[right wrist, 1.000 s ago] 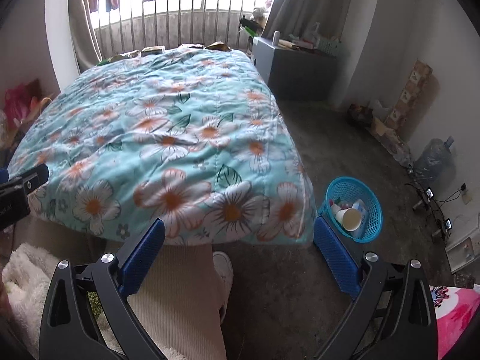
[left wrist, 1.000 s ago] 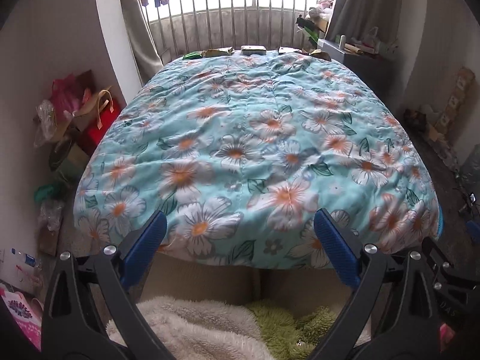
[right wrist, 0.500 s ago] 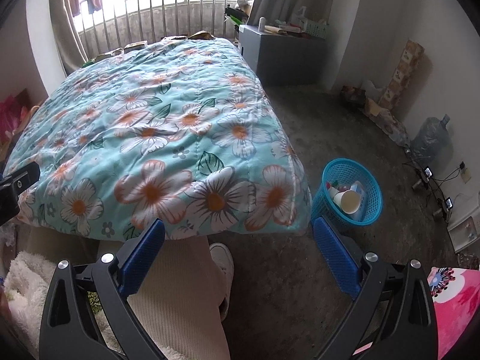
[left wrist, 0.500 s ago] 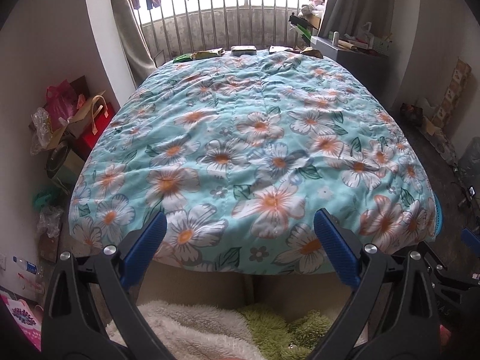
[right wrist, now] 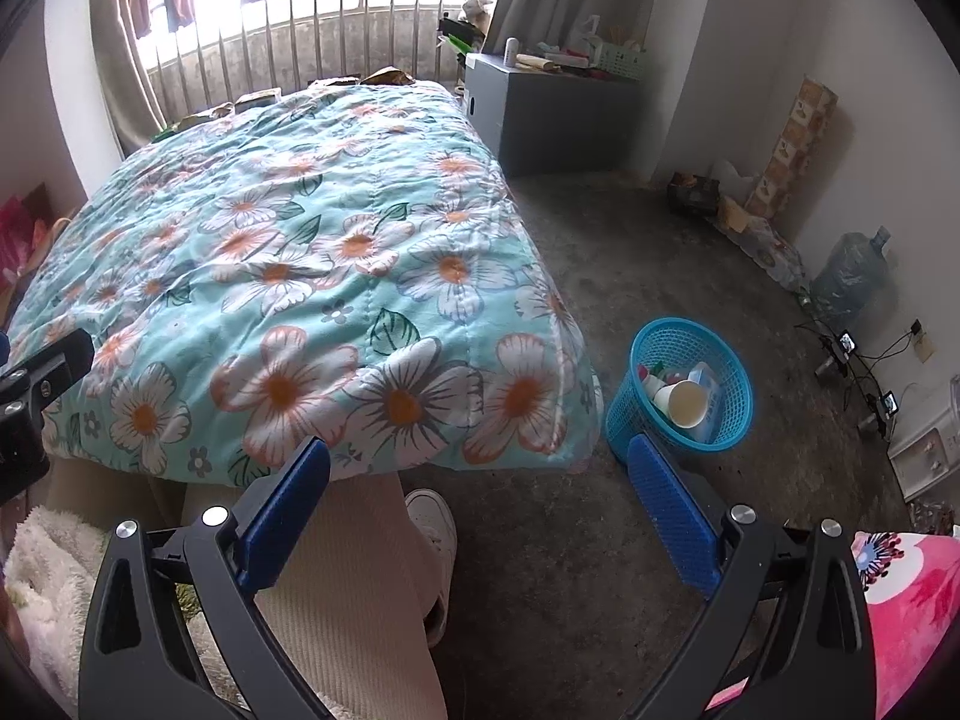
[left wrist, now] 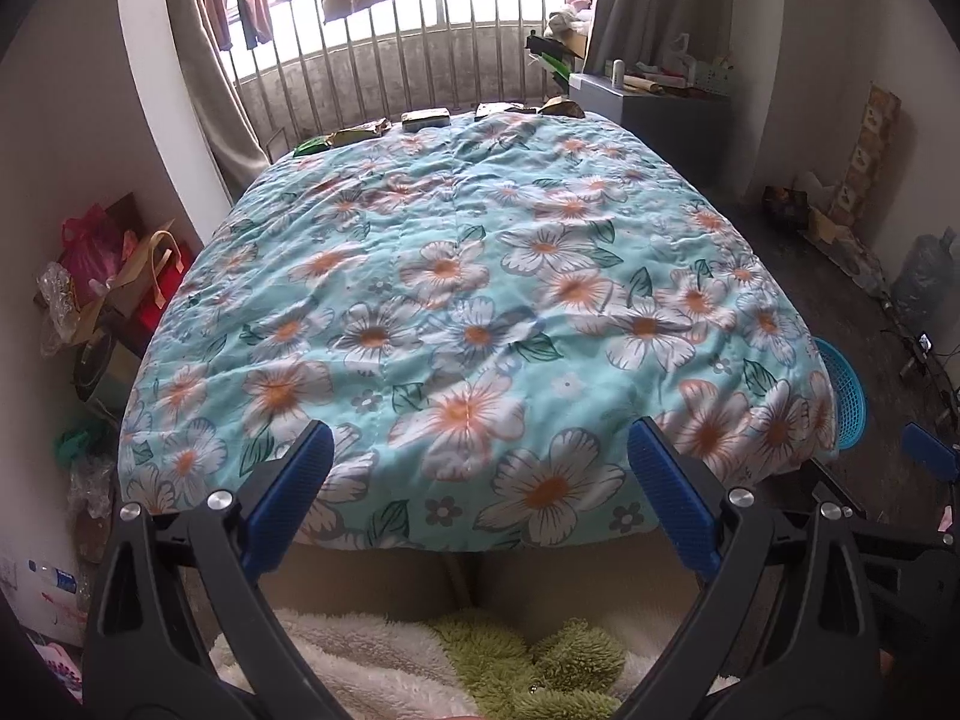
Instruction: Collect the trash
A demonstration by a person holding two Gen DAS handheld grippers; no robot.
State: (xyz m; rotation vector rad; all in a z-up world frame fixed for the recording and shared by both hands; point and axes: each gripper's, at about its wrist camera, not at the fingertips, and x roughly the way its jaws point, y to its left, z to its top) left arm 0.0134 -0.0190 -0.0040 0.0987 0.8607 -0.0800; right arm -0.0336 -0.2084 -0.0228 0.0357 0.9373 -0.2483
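I hold my left gripper (left wrist: 480, 474) over the near edge of the bed (left wrist: 468, 300), its blue fingers (left wrist: 288, 498) spread wide with nothing between them. My right gripper (right wrist: 477, 501) is likewise spread and empty, hanging above the bare floor (right wrist: 630, 252) at the bed's near right corner.

The floral quilt (right wrist: 288, 276) covers the whole bed. Along its far edge, in front of the window railing (left wrist: 420, 66), lies a row of trash: a green wrapper (left wrist: 312, 146) at the far left, a yellowish packet (left wrist: 360, 133) just beside it, a flat dark pack (left wrist: 426, 117) near the middle, another dark piece (left wrist: 495, 110) to its right and a brownish crumpled bag (left wrist: 561, 107) at the far right. They are small in both views, so I may be misjudging what each one is.

The blue mesh basket (right wrist: 729, 414) stands on the floor just beside the bed's near right corner, and holds a paper cup (right wrist: 681, 402) lying on its side among other bits of rubbish. In the left view only its rim shows past the quilt.

My cream trouser leg (right wrist: 360, 588) and white shoe (right wrist: 432, 522) are below the right gripper. A grey cabinet (right wrist: 552, 114) stands at the far right of the bed.
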